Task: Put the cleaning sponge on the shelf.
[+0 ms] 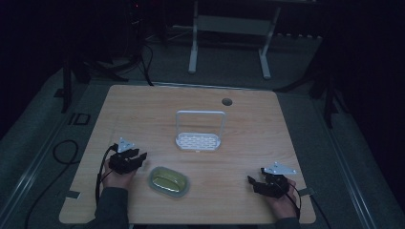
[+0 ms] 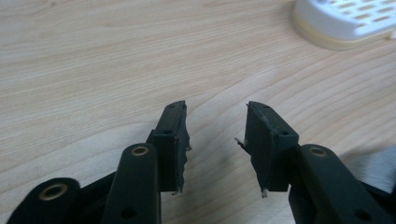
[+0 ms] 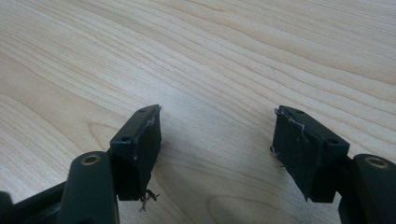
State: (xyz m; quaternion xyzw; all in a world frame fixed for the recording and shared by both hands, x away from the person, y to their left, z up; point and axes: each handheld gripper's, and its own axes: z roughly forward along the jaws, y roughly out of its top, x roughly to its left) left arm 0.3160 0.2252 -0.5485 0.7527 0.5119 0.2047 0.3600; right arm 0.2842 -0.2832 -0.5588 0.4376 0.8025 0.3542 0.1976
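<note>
A white slotted rack with a tall wire handle [image 1: 198, 138] stands near the middle of the wooden table [image 1: 143, 109]; its rim [image 2: 345, 23] appears at the top right of the left gripper view. A clear lidded container with something yellow-green inside [image 1: 169, 181] lies near the front, just right of my left gripper [image 1: 140, 156]. That gripper [image 2: 216, 121] rests low over bare wood, open and holding nothing. My right gripper [image 1: 255, 175] sits at the front right, well apart from the container; its jaws [image 3: 217, 126] stand wide open over bare wood.
A round cable hole [image 1: 227, 102] is in the table's far right part. Beyond the table stand a white desk frame [image 1: 229, 43] and dark stands. Cables [image 1: 64, 152] lie on the floor at the left.
</note>
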